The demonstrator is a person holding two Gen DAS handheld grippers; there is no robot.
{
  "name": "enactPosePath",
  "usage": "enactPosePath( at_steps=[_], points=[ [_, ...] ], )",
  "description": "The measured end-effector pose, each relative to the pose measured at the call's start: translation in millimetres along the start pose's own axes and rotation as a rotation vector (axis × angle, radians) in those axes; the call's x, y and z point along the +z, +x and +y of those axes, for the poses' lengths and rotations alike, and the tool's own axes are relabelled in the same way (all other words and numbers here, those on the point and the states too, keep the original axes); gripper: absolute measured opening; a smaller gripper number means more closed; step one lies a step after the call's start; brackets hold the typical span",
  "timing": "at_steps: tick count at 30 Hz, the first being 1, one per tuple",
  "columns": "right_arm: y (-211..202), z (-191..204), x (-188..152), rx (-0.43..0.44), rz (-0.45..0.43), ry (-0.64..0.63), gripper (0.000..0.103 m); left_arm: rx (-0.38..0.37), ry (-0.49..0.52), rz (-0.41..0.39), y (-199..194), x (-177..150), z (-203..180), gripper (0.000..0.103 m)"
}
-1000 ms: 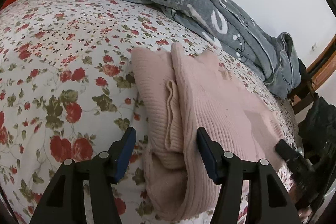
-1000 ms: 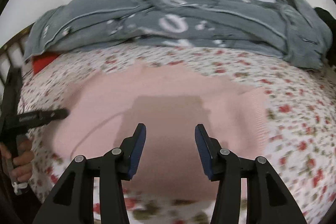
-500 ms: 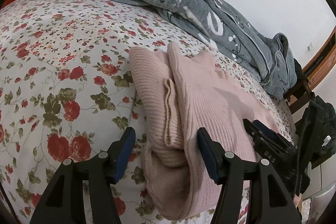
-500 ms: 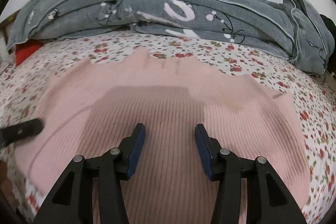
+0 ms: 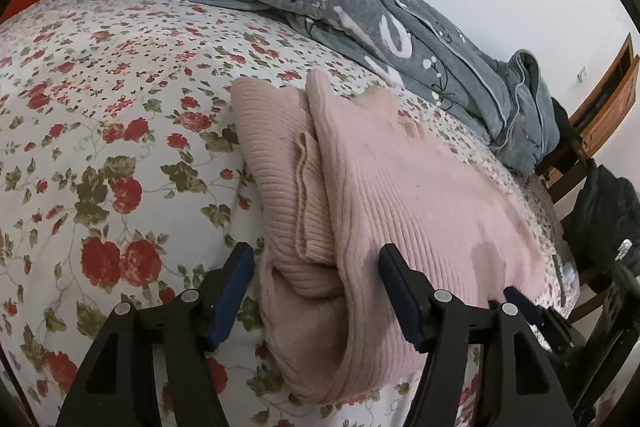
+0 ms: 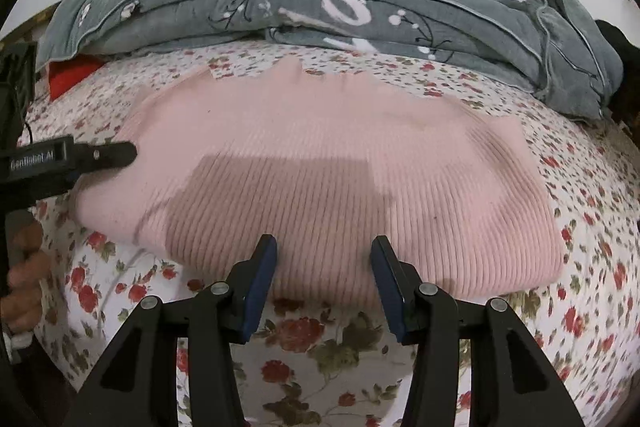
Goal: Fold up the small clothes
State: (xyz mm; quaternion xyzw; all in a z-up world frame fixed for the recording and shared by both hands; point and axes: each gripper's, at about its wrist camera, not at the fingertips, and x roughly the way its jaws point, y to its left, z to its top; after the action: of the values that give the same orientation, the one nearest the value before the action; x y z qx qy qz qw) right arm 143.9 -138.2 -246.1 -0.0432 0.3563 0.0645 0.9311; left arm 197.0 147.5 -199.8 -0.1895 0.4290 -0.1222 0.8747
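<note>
A folded pink ribbed sweater [image 5: 400, 187] lies on the flowered bed sheet [image 5: 100, 107]. My left gripper [image 5: 316, 291] straddles its bunched left end. Its jaws are opening, the fold lies between the pads, and neither pad presses it. In the right wrist view the sweater [image 6: 340, 155] spreads wide and flat. My right gripper [image 6: 324, 283] hovers open at its near edge with nothing clamped. The left gripper's finger [image 6: 120, 155] reaches over the sweater's left end there. The right gripper's tip [image 5: 532, 311] shows at the lower right of the left wrist view.
A crumpled grey quilt [image 6: 320, 7] runs along the far side of the bed. A red item [image 6: 68, 75] peeks from under it at the left. Wooden furniture [image 5: 608, 95] and a dark bag [image 5: 608, 219] stand past the bed's right end. A person's hand [image 6: 24, 267] grips the left tool.
My right gripper has drawn back from over the sweater to its near edge. The left gripper's jaws stand a little wider, and its finger now reaches over the sweater's left end.
</note>
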Motion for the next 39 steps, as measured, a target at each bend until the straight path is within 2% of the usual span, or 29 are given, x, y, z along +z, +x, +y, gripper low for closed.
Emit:
enactPosePath(
  at_steps=[5, 7, 9, 10, 11, 12, 14, 17, 19, 22, 25, 30, 36, 39],
  points=[
    [15, -4, 23, 0.029, -0.052, 0.035, 0.048, -0.002, -0.04, 0.018, 7, 8, -2, 0.063],
    [24, -3, 23, 0.01, -0.05, 0.02, 0.048, 0.006, -0.059, 0.019, 11, 12, -3, 0.057],
    [22, 3, 17, -0.015, -0.06, -0.013, 0.048, 0.021, -0.079, 0.018, 13, 15, -3, 0.042],
    [19, 5, 13, -0.017, -0.058, -0.027, 0.048, 0.018, -0.093, 0.017, 13, 17, -3, 0.038],
    [14, 5, 9, 0.005, -0.051, -0.035, 0.047, 0.013, -0.103, 0.017, 12, 18, -3, 0.029],
    [10, 3, 5, 0.027, -0.046, -0.033, 0.047, 0.013, -0.114, 0.015, 11, 20, -3, 0.026],
    [-5, -11, -1, 0.128, -0.04, 0.003, 0.048, 0.016, -0.126, 0.007, 6, 25, -8, 0.024],
    [-26, -36, -4, 0.233, -0.044, 0.059, 0.048, 0.046, -0.095, -0.021, -4, 30, -23, 0.023],
    [-41, -55, -5, 0.249, -0.071, 0.088, 0.048, 0.057, -0.075, -0.043, -12, 35, -37, 0.022],
    [-59, -82, -8, 0.236, -0.107, 0.122, 0.048, 0.044, -0.077, -0.07, -23, 47, -61, 0.022],
    [-76, -115, -14, 0.199, -0.134, 0.149, 0.048, -0.002, -0.084, -0.086, -28, 58, -90, 0.021],
    [-93, -177, -29, 0.14, -0.165, 0.268, 0.048, -0.008, 0.0, -0.092, -22, 65, -156, 0.021],
    [-105, -233, -48, 0.074, -0.184, 0.366, 0.048, -0.047, 0.09, -0.043, 9, 56, -231, 0.02],
    [-108, -252, -55, 0.043, -0.189, 0.392, 0.048, -0.061, 0.134, 0.01, 43, 35, -269, 0.02]
  ],
)
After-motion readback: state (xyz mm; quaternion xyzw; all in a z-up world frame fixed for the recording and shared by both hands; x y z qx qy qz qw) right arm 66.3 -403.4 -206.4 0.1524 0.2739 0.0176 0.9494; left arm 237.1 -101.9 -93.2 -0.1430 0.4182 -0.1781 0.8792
